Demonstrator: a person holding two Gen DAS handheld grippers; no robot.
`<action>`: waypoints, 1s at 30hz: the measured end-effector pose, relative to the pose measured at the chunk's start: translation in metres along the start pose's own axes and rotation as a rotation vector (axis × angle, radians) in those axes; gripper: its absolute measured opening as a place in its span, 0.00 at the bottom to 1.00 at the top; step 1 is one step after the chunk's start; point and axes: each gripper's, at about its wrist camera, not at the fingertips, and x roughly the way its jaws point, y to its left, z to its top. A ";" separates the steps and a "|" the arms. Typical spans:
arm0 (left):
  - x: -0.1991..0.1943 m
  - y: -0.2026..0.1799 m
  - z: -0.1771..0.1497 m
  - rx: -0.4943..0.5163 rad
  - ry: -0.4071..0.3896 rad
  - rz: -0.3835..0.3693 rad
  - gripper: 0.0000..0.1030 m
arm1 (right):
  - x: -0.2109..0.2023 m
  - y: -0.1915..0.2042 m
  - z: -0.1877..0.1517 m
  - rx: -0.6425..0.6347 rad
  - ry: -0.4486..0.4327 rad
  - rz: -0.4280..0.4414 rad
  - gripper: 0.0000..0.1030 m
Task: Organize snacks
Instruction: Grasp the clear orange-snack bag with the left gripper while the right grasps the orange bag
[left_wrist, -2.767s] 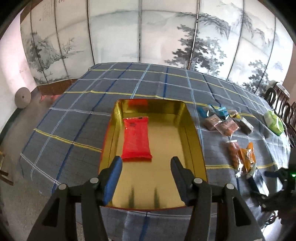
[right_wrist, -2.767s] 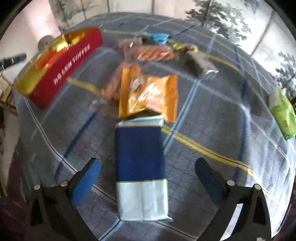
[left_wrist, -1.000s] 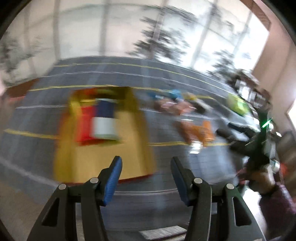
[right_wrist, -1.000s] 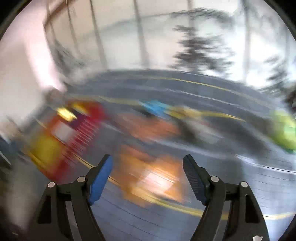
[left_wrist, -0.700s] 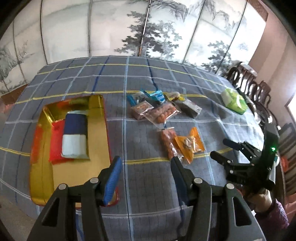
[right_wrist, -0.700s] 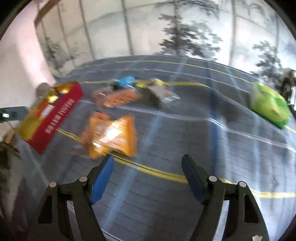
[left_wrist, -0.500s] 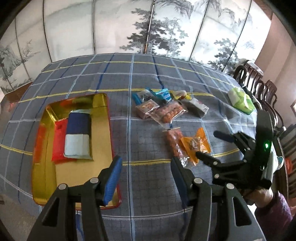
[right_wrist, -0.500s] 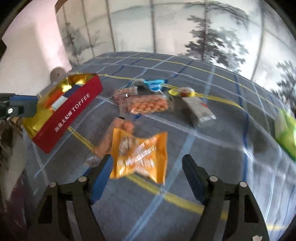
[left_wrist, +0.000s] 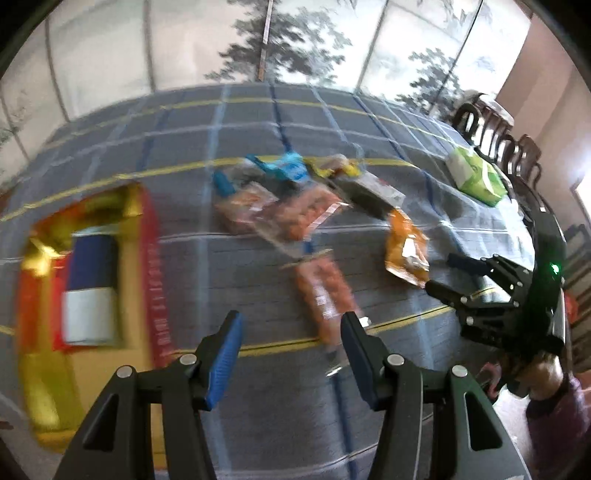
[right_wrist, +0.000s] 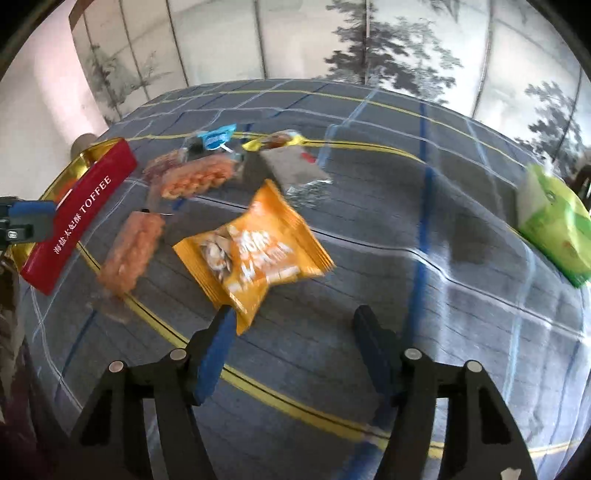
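Orange snack packet (right_wrist: 255, 254): on the tablecloth, long axis slanting, corner touching my right gripper (right_wrist: 291, 328) fingers; jaws closing, nothing pinched
Left gripper (left_wrist: 291, 332): empty, parted; farther off
Toffee tin (right_wrist: 74, 218): leftward

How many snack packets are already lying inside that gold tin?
2. A blue-and-white packet lies in the gold tin with red sides, on top of a flat red packet whose edge shows beside it. The picture is blurred, so more could be hidden beneath.
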 end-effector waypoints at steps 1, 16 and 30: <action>0.008 -0.003 0.003 0.004 0.010 -0.017 0.54 | -0.004 -0.001 -0.001 0.003 -0.015 0.009 0.68; 0.077 -0.036 0.022 0.087 0.075 0.111 0.43 | -0.017 -0.018 0.007 0.082 -0.186 0.062 0.93; 0.019 -0.042 -0.004 0.119 -0.054 0.116 0.42 | -0.002 0.014 0.034 -0.087 -0.122 0.050 0.99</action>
